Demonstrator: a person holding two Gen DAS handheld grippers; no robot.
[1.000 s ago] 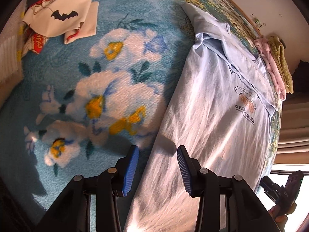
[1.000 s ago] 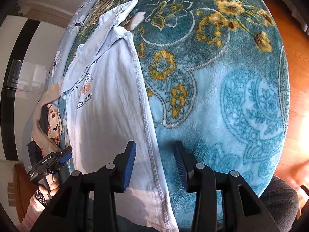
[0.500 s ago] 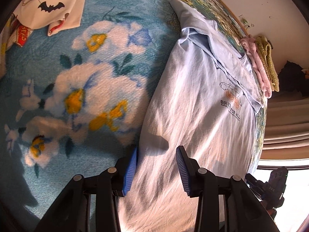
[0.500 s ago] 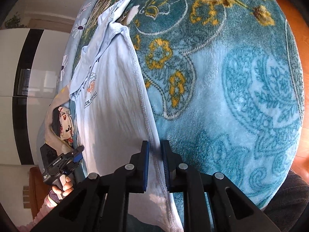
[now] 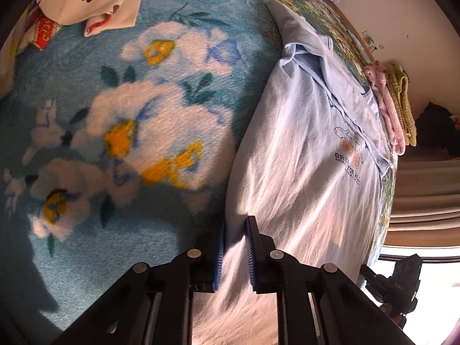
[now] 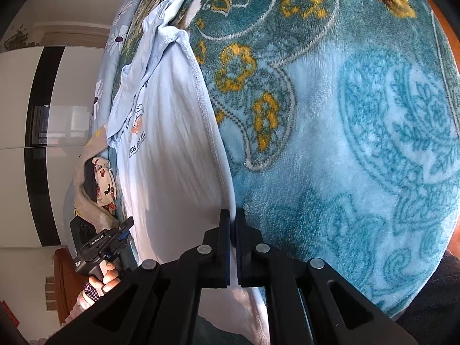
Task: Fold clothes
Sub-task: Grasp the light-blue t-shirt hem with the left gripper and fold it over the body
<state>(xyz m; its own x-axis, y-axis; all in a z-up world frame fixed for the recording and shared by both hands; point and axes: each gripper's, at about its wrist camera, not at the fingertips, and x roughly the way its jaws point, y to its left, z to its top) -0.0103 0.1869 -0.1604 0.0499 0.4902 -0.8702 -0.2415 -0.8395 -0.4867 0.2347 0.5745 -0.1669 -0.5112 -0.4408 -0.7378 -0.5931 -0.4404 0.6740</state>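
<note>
Both grippers (image 5: 233,247) (image 6: 233,244) are black, with blue ribbed pads and silver rivets.

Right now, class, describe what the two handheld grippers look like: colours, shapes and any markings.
Both the left gripper and the right gripper have black angular linkage arms with round silver pivot pins and ribbed blue pads on the fingers. From the right wrist view, the left gripper's black pistol-style body carries white "GenRobot.AI" lettering.

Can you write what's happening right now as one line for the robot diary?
step: grasp | left gripper: shut on T-shirt | right gripper: shut on T-shirt hem | T-shirt: flat on blanket
</note>
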